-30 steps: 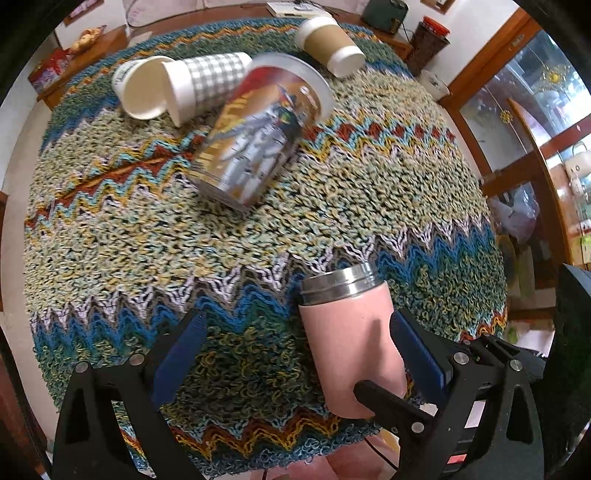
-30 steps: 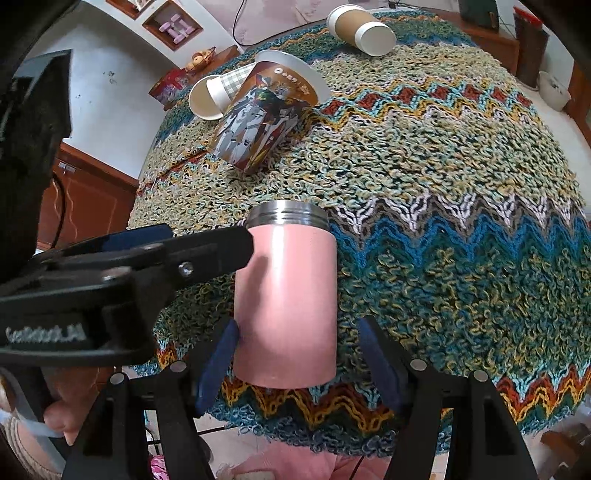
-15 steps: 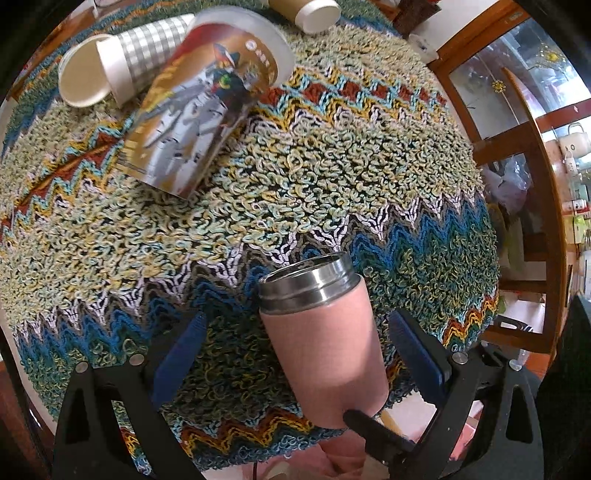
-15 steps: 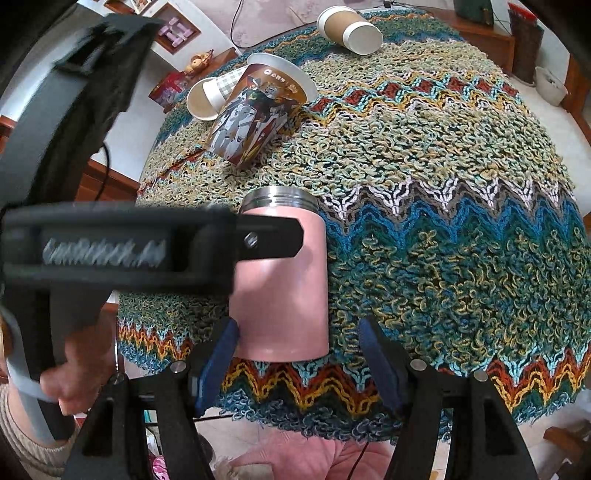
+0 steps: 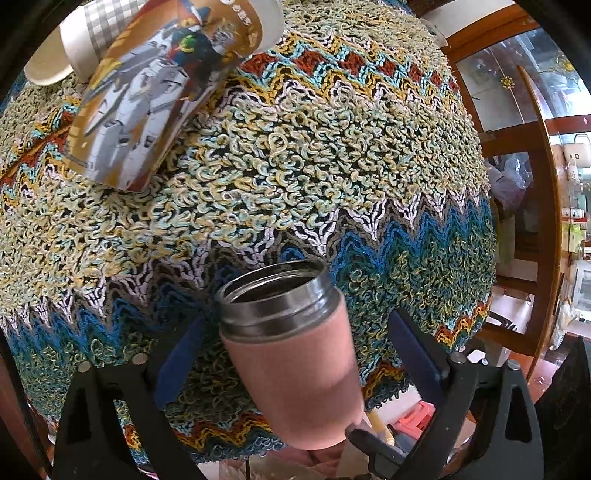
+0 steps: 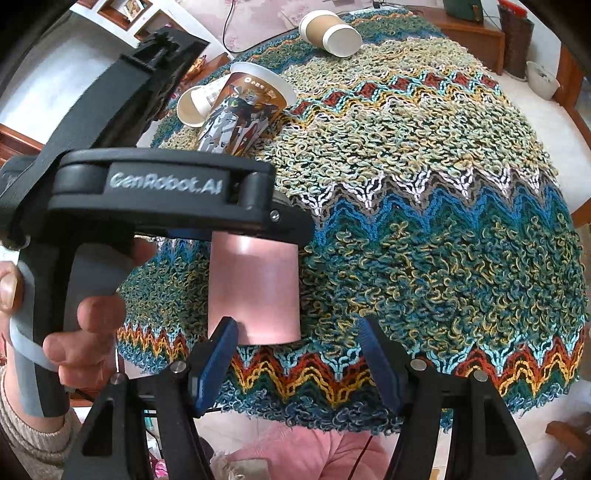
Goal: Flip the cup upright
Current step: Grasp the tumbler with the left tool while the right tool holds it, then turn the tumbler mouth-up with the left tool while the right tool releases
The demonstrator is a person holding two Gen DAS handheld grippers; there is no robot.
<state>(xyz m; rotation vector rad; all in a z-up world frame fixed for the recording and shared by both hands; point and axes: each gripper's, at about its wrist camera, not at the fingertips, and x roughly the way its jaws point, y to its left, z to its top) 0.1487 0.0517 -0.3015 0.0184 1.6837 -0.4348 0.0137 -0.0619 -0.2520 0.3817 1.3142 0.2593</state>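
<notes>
A pink cup with a steel rim stands upright near the front edge of the knitted zigzag table cover. It also shows in the right wrist view. My left gripper is open, its blue pads on either side of the cup with gaps. My right gripper is open just below the cup's base; its left pad is close to the cup's lower left edge. The left gripper's body hides the cup's rim in the right wrist view.
A printed paper cup lies on its side beyond the pink cup, with a checked white cup behind it. A brown paper cup lies at the far edge. A wooden glass cabinet stands to the right.
The left gripper has moved forward and higher over the pink cup, so I now look into its open mouth. The right gripper has backed off slightly. The cup stays upright.
</notes>
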